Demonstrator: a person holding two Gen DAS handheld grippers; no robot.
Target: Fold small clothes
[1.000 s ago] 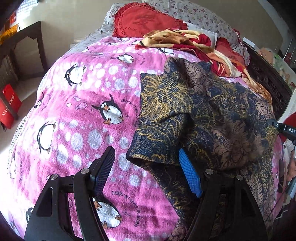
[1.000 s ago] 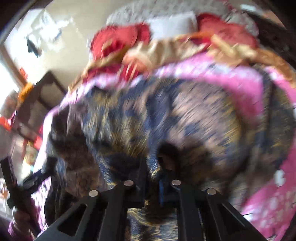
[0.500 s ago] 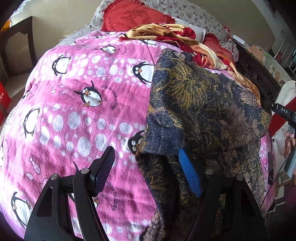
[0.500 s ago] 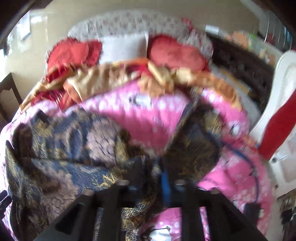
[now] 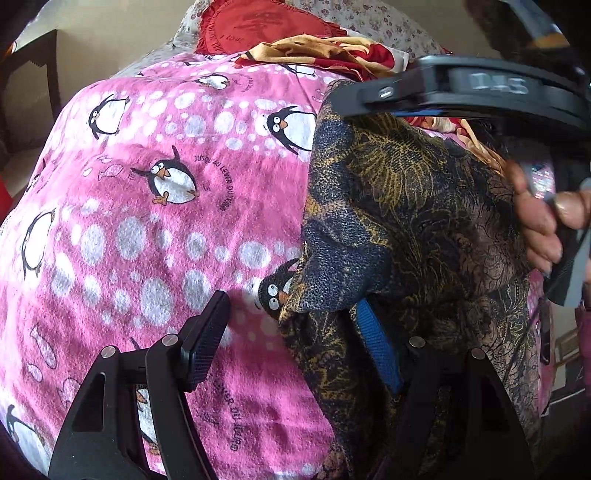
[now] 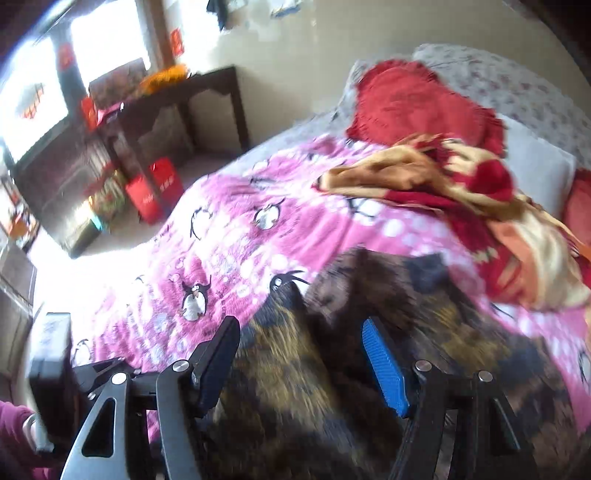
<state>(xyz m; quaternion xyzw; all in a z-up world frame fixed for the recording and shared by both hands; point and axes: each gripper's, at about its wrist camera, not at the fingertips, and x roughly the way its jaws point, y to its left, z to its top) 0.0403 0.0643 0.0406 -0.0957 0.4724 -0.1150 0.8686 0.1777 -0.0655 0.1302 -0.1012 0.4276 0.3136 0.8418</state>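
**Both grippers apart over garment**

Dark floral garment (image 5: 406,221) lies on the pink penguin blanket (image 5: 147,221), nearer than the red cushion (image 5: 258,26). Left gripper (image 5: 291,339): fingers spread, cloth draped over the blue pad. Right gripper (image 6: 301,362): fingers spread above the garment (image 6: 369,314); view blurred.

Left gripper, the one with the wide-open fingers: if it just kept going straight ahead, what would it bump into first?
Probably the pink penguin blanket, since the left gripper points at it, with the dark patterned garment over its blue finger. Depth is hard to judge.
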